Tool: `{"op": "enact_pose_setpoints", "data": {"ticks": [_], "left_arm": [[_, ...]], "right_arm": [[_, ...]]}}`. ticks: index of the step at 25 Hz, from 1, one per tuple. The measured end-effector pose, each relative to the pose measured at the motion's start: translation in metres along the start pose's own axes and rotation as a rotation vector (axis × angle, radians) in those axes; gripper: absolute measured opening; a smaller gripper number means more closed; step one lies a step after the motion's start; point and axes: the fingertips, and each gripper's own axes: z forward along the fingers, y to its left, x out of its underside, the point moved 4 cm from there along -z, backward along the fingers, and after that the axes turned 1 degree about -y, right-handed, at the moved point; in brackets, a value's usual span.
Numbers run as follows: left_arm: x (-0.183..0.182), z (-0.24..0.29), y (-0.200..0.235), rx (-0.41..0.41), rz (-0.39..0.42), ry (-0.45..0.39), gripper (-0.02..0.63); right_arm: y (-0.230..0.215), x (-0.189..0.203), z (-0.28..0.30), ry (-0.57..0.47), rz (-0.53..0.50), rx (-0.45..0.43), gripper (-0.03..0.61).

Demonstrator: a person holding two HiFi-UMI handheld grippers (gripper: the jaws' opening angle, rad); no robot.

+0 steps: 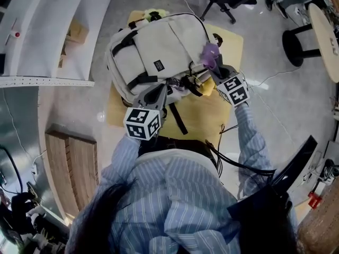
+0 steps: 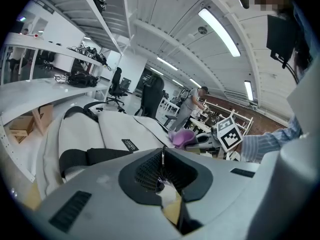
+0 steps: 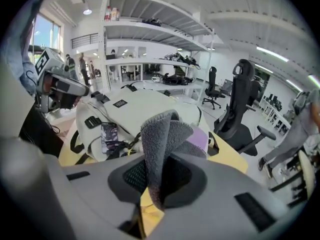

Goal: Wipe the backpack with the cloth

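Backpack [image 1: 159,49]: beige fabric with black straps, buckles and a small black label on the front panel. It lies flat, front panel up, on the yellow tabletop [image 1: 204,115], filling the part from centre to 11 o'clock. Loose black straps trail off its 6 o'clock edge. The left tongs [image 1: 160,92] are closed on a thin sliver at that edge.

Cloth [image 1: 211,53]: small and soft, lilac on one face and grey pile on the other. It is folded and pinched upright in the right tongs [image 3: 156,176], touching the backpack at its 3 o'clock edge.
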Motion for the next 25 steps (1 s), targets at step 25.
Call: {"op": "enact_pose_setpoints", "data": {"ticks": [25], "left_arm": [[0.085, -0.107, -0.040, -0.203, -0.047, -0.026, 0.017]], "right_arm": [[0.148, 0.046, -0.052, -0.140, 0.159, -0.159, 0.041]]}}
